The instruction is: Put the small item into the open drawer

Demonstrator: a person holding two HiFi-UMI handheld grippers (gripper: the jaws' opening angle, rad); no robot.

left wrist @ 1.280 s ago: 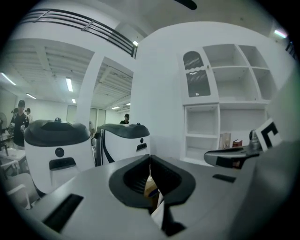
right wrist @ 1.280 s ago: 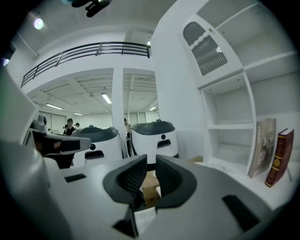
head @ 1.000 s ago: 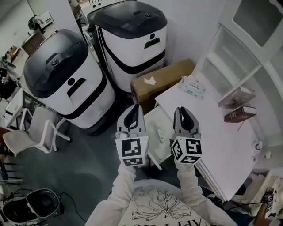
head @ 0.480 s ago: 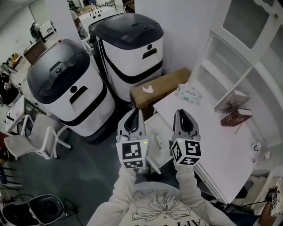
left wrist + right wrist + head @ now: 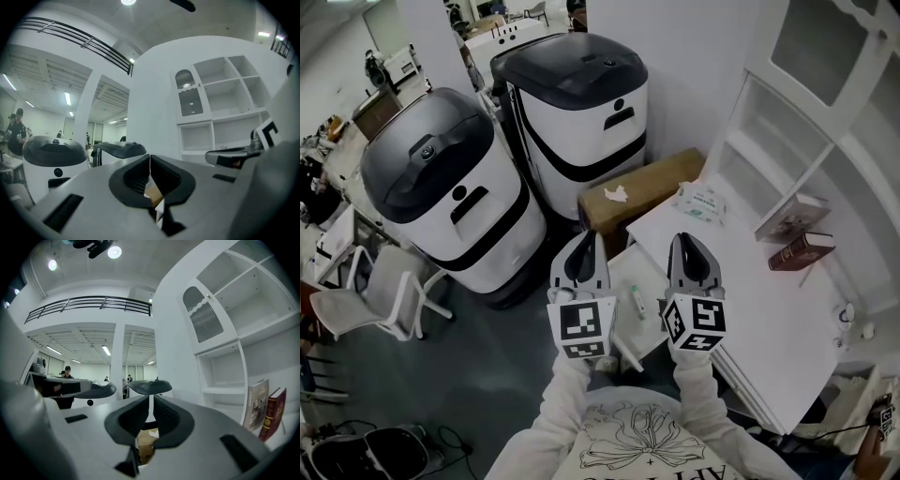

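The small item [image 5: 636, 300], a pale tube with a green end, lies inside the open white drawer [image 5: 628, 262] that sticks out from the desk's front. Both grippers are held up side by side above the drawer, pointing away from me. My left gripper [image 5: 584, 240] is over the drawer's left edge, and its jaws are pressed together on nothing [image 5: 149, 160]. My right gripper [image 5: 689, 242] is over the drawer's right side. It is shut too, its pads meeting with nothing between them [image 5: 151, 401]. The tube shows in the gap between the two grippers.
The white desk [image 5: 769, 319] runs along the right and carries a wipes pack [image 5: 701, 202] and two books [image 5: 797, 234], with open shelves behind. A cardboard box [image 5: 647, 183] and two large white-and-black machines [image 5: 450, 206] stand beyond the drawer. A white chair [image 5: 375, 291] is at the left.
The head view has shifted slightly. Both grippers stay in nearly the same place above the drawer, and the tube lies unmoved in it.
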